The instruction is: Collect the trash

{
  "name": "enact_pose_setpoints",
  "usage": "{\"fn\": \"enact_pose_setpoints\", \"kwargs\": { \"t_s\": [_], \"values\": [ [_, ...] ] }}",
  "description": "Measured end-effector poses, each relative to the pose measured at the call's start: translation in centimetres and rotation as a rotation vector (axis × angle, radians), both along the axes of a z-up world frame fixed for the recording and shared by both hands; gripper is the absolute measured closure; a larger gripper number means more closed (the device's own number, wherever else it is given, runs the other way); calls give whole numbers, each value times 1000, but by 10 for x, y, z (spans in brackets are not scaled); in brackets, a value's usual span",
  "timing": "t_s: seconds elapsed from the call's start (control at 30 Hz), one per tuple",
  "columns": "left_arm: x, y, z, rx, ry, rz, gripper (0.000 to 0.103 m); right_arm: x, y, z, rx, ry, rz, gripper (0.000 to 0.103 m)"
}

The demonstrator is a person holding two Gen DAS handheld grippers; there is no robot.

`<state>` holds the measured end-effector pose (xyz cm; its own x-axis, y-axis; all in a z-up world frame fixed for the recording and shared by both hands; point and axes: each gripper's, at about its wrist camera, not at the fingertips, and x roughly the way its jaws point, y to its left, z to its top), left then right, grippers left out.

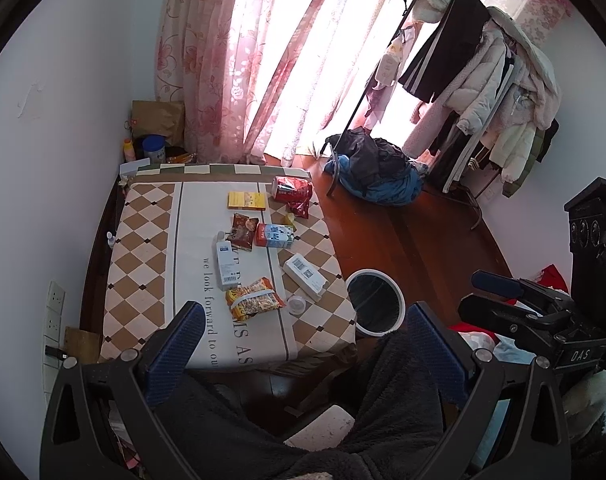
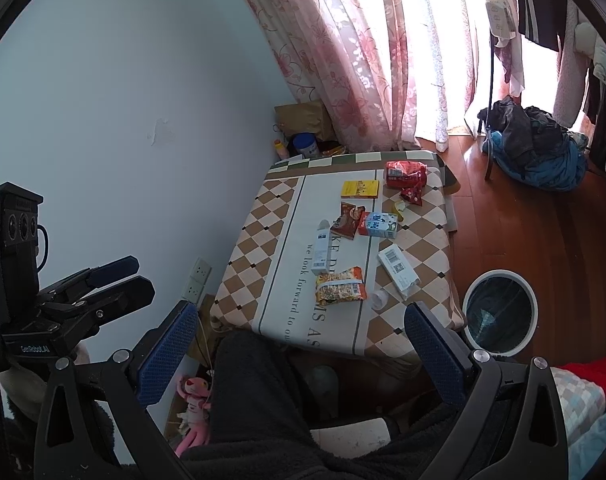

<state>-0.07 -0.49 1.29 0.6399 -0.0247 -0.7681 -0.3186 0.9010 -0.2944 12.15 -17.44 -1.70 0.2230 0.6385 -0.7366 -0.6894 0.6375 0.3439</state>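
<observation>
We hold both grippers, left & right, spread w/ dimpled blue pads, above crinkly wrappers, cartons, cloth reading "we look forward to".

Tablecloth print: "we look forward to"; right tool body: "DAS"; left tool body: "GenRobot.AI".

Table stands against the wall, trash bin on the floor beside its right edge. On the tabletop: can at far right corner, flat box left of it, carton mid-table, noodle packet and small cup near the front edge, barcode box toward the right edge.
</observation>
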Motion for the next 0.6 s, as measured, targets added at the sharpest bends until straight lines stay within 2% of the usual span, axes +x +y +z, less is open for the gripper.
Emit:
{"fn": "enact_pose_setpoints", "kwargs": {
  "t_s": [0.6],
  "values": [
    [0, -5, 1, -7, -5, -5, 0, -3, -3, 7, -4, -4, 3, 0]
  ]
}}
